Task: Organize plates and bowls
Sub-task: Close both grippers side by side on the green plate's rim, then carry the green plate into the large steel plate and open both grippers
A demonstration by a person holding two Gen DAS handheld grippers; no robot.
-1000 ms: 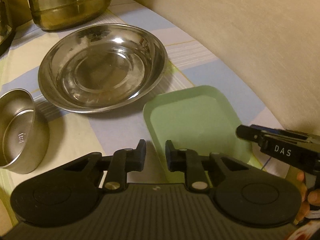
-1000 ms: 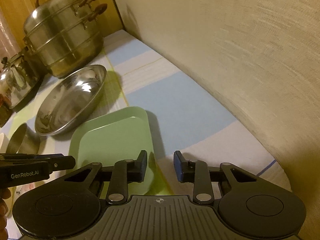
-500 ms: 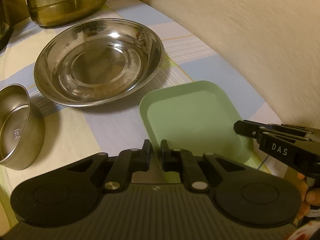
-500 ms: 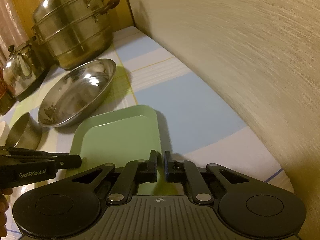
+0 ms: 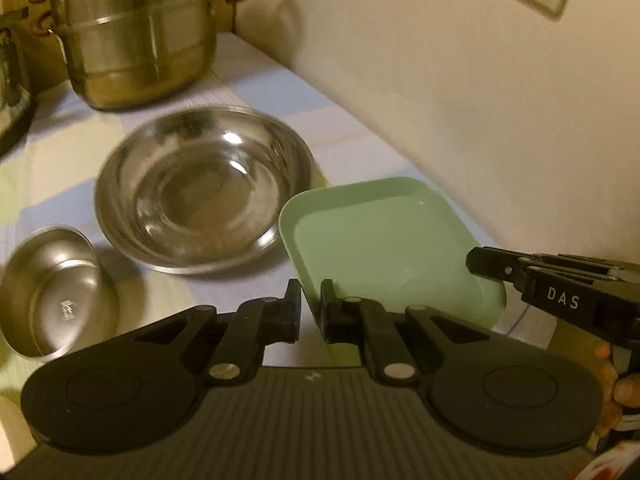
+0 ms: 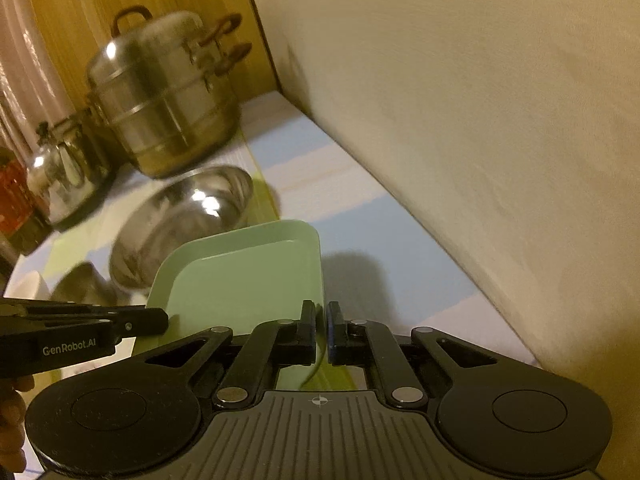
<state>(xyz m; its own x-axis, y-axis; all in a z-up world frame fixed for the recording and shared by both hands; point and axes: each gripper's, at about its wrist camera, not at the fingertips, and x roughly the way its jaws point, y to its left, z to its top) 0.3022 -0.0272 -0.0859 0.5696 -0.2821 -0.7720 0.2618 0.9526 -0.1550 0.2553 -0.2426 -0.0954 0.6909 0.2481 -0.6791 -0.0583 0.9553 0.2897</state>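
Left wrist view shows us holding the pale green, square plastic plate with rounded corners (image 5: 384, 240) by its near rim: our left gripper (image 5: 311, 312) is clamped on the near left edge, fingers pinched tight with the rim between them. Our right gripper (image 6: 322, 330) grips the same plate (image 6: 248, 272) at its near right edge, again closed down on the rim. The plate appears lifted and tilted above the blue-and-white striped tablecloth (image 6: 360, 208), its far corner reaching toward the wide, shallow stainless steel basin (image 5: 204, 188), though whether the two touch we cannot tell.

We judge the plate light and stiff, so a thin rim pinch should carry it, but smooth plastic may slip or pivot between the pads. Holding both near corners seems the sound choice, since it stops the plate from swinging.

The small round stainless steel bowl (image 5: 52, 292) stands apart to the left of the basin. Both metal pieces look rigid and slick, and we would take each by its rim. Behind them stands the tall tiered steel steamer pot (image 5: 136, 36).
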